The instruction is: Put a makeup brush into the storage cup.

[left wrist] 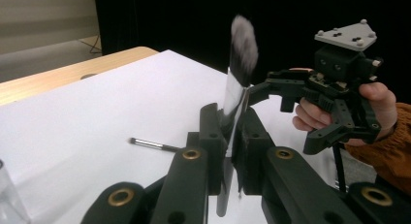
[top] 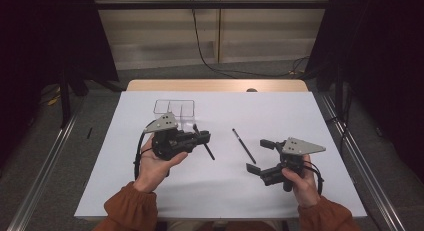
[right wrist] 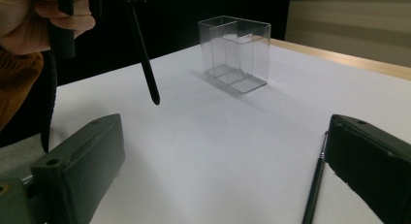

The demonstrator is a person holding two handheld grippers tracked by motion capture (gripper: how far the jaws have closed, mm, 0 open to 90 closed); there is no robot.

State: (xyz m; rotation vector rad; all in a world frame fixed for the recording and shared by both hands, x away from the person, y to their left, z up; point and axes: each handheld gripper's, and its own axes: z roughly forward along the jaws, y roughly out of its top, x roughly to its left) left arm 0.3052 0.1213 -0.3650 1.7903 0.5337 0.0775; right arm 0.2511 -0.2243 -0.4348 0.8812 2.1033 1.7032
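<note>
**Left gripper clamped on makeup brush; right gripper open over table**

The left gripper has its black jaws closed on a makeup brush, gripped at the shiny metal ferrule. In the left gripper view the brush stands nearly upright between the jaws, with a soft, fluffy, grey-tipped head above and a slim dark handle below. In the right gripper view the same handle hangs clear of the table, tapering to a rounded tip.

The right gripper is held with its jaws spread wide and nothing between them. Its matte black pads show a blocky, hard plastic form. A grey three-cornered plate sits on top of its body.

A second thin brush lies flat on the table between the two grippers, dark and rod-like, with a short metallic band near one end.

A clear plastic organiser box, rectangular and divided into compartments, stands upright beyond the left gripper, apart from both brushes.

The table carries a smooth, matte white surface with a pale wooden edge at the far side.
</note>
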